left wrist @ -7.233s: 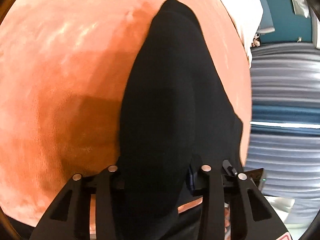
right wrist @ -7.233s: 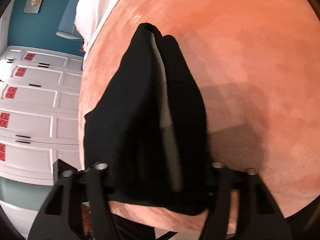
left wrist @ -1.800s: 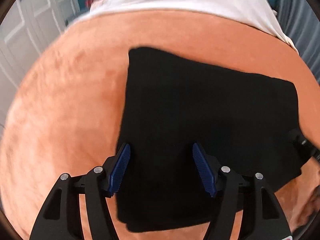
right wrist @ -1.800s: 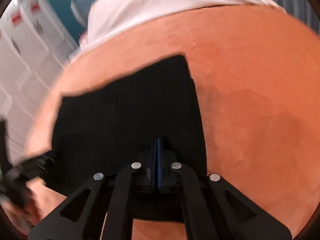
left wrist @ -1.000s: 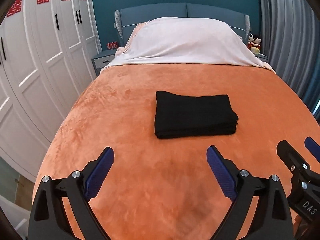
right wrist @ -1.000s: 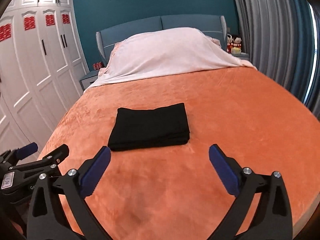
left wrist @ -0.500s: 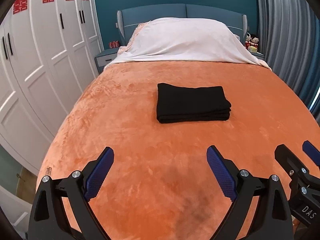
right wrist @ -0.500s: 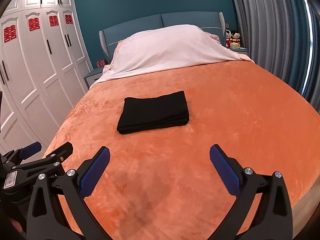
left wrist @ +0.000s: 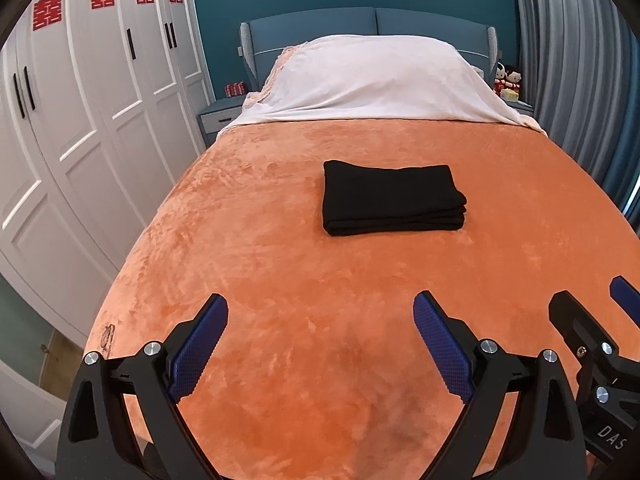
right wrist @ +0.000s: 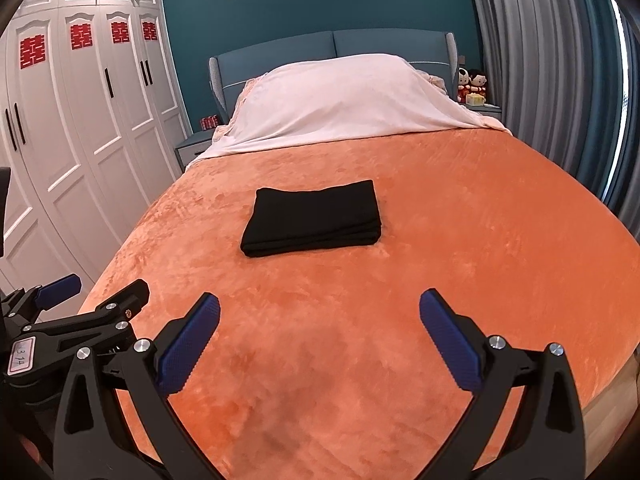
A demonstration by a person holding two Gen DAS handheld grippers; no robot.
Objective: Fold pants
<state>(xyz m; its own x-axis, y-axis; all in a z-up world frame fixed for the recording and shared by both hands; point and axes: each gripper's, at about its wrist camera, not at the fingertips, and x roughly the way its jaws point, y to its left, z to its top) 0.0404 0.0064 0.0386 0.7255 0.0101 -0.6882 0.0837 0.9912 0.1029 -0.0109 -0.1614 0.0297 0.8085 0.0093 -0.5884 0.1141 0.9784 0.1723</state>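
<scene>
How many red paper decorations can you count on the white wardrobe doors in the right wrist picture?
4. They sit in a row near the tops of the wardrobe doors: far left, second, third, and fourth, nearest the teal wall. More may lie outside the frame.

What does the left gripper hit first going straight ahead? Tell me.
Likely the blanket. The left gripper is open and angled down over bare orange cloth; the pants lie farther along that line. Depth is unclear.

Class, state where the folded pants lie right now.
In both wrist views the pants lie mid-bed on the orange blanket, short of the white sheet, ahead of both open grippers.
</scene>
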